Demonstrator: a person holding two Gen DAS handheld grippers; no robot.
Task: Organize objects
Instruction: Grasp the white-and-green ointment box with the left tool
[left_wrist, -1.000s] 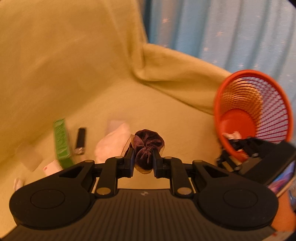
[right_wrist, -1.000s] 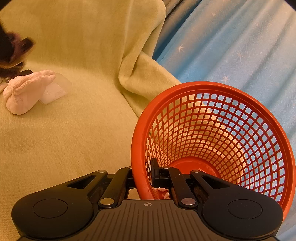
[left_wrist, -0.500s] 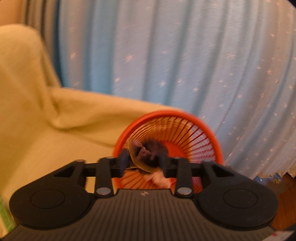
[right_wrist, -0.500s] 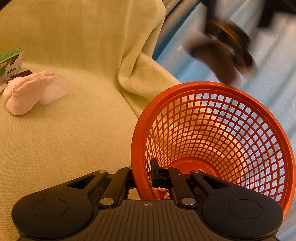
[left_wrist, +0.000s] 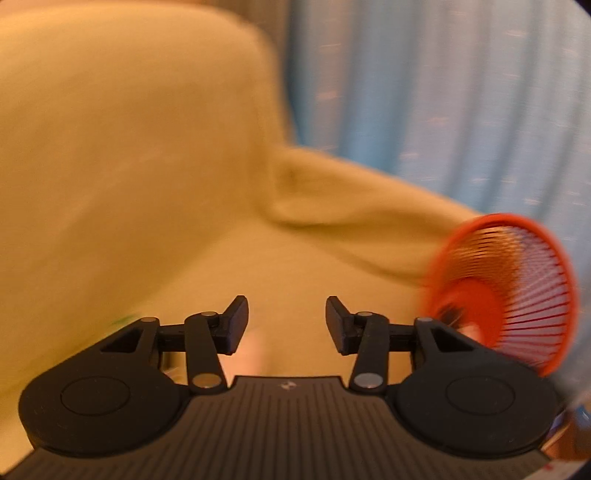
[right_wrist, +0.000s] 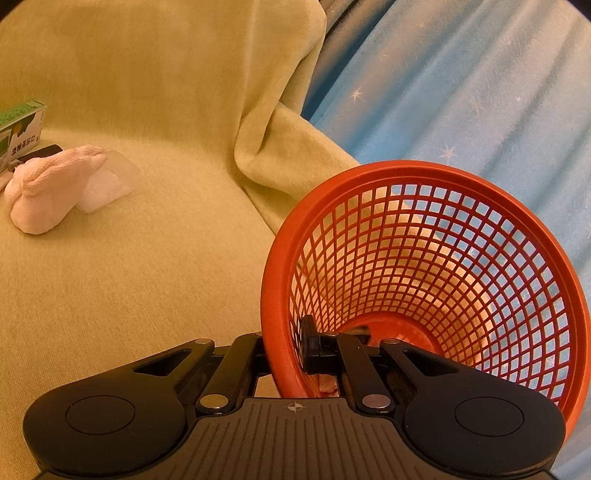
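My right gripper (right_wrist: 286, 350) is shut on the rim of the orange mesh basket (right_wrist: 461, 236) and holds it tilted over the yellow-green covered seat. Something dark lies at the basket's bottom, mostly hidden by my fingers. The basket also shows at the right of the blurred left wrist view (left_wrist: 517, 280). My left gripper (left_wrist: 286, 325) is open and empty above the seat. A white rolled sock (right_wrist: 48, 192), a clear plastic packet (right_wrist: 110, 184), a green box (right_wrist: 20, 129) and a small black object (right_wrist: 40, 152) lie on the seat at the far left.
The yellow-green blanket (right_wrist: 166, 74) covers the seat and backrest, with a fold by the basket. A blue curtain with stars (right_wrist: 461, 81) hangs behind on the right.
My left gripper carried the dark purple scrunchie over the basket, opened and let it go, then swung back left toward the seat. The right gripper and basket have not moved.
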